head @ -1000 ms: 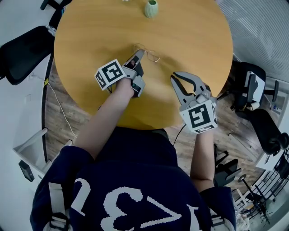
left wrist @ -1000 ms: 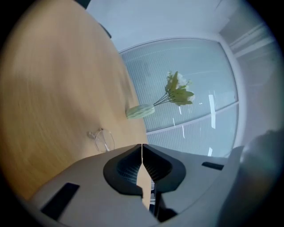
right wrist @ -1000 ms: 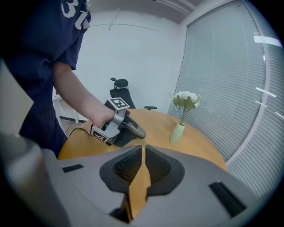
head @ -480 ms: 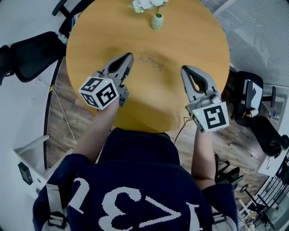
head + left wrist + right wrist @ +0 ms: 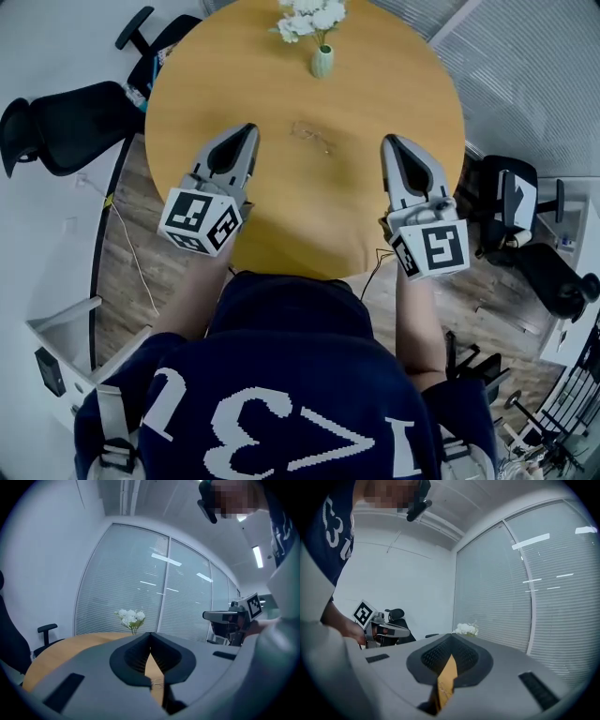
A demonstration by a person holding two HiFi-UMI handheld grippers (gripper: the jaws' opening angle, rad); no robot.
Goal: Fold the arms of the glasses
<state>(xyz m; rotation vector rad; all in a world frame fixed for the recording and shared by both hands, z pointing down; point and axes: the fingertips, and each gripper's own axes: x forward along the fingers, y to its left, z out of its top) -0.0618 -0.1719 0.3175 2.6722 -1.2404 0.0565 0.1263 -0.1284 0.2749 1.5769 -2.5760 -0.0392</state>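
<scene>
The thin wire-framed glasses (image 5: 312, 137) lie alone on the round wooden table (image 5: 394, 56), between the two grippers and slightly beyond their tips. My left gripper (image 5: 249, 128) is held above the table to the left of them, jaws shut on nothing. My right gripper (image 5: 388, 141) is held up on the right, also shut and empty. In the left gripper view the glasses (image 5: 157, 683) show faintly through the slit under the closed jaws (image 5: 150, 633). The right gripper view shows the glasses (image 5: 443, 691) the same way, below its shut jaws (image 5: 451, 635).
A small green vase of white flowers (image 5: 321, 56) stands at the far side of the table. Black office chairs stand left (image 5: 56, 127) and right (image 5: 511, 202) of the table. Glass walls with blinds (image 5: 140, 588) surround the room.
The left gripper left the glasses and drew back, rising and rolling. The right gripper's jaws closed and it rose too. The glasses stay on the table.
</scene>
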